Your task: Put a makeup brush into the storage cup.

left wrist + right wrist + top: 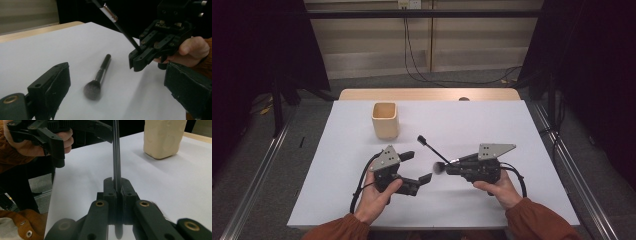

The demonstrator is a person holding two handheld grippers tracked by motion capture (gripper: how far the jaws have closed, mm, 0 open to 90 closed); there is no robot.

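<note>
My right gripper (pixel 448 166) is shut on a thin black brush (pixel 432 149) with a silver ferrule, whose free end slants up and away to the left. In the right gripper view the handle (pixel 116 152) rises straight out of my right gripper (pixel 116 185). A fluffy powder brush (pixel 98 77) lies flat on the white table, and its dark head (pixel 439 167) shows just left of the right gripper's tips. My left gripper (pixel 417 167) stands open a little left of that head, with nothing between its jaws. In the left gripper view the open left gripper (pixel 117 72) frames the lying brush, with the right gripper (pixel 136 62) beyond.
A beige cup (pixel 385 120) stands upright at the table's far left of centre, also seen in the right gripper view as the cup (pixel 163 137). The white tabletop (pixel 512 125) has bare room around it. Floor rails run along both sides.
</note>
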